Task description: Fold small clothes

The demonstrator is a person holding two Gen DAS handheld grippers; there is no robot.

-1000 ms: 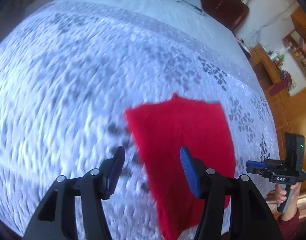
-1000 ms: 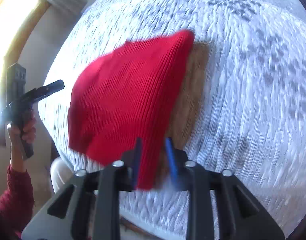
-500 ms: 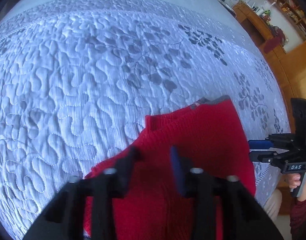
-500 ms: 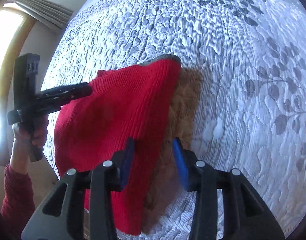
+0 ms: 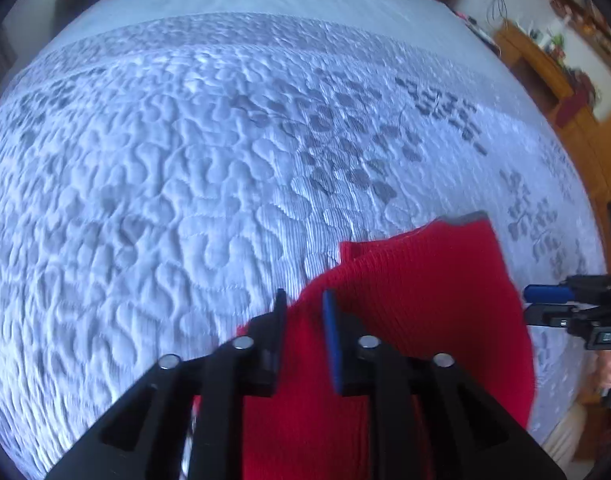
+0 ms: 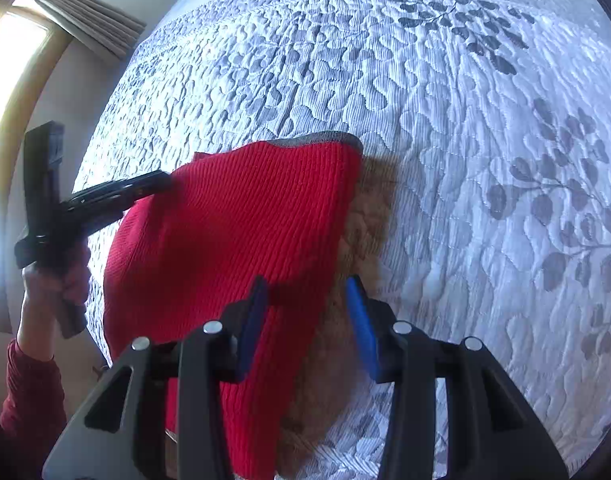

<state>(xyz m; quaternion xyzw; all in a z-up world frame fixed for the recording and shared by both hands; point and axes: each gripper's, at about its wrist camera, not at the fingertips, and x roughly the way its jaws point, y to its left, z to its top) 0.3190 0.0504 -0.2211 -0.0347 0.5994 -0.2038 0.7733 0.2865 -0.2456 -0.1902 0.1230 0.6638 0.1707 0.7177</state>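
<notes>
A red ribbed knit garment [image 5: 417, 304] with a grey hem [image 5: 467, 218] is spread on the quilted bedspread [image 5: 165, 200]. My left gripper [image 5: 305, 308] points down over its left edge. Its jaws are opening, with red cloth showing in the gap between them. In the right wrist view the same garment [image 6: 233, 232] has its right edge between the fingers of my right gripper [image 6: 307, 294], which is open and does not pinch it. A reddish-brown shadow [image 6: 369, 216] lies beside that edge. The left gripper [image 6: 145, 186] reaches the garment's far left corner, and the right gripper [image 5: 545, 300] shows at the garment's right.
The pale quilted bedspread [image 6: 485, 160] with grey leaf prints stretches far ahead and to both sides. Wooden furniture [image 5: 537, 64] stands beyond the bed's right side. A window with a curtain [image 6: 93, 28] is on the left. A hand in a red sleeve [image 6: 29, 392] holds the left gripper.
Both grippers have sunk toward the bed and the red garment has come down with them. The left jaws, wide apart before, now stand narrow over the cloth's edge. The right jaws have widened.
</notes>
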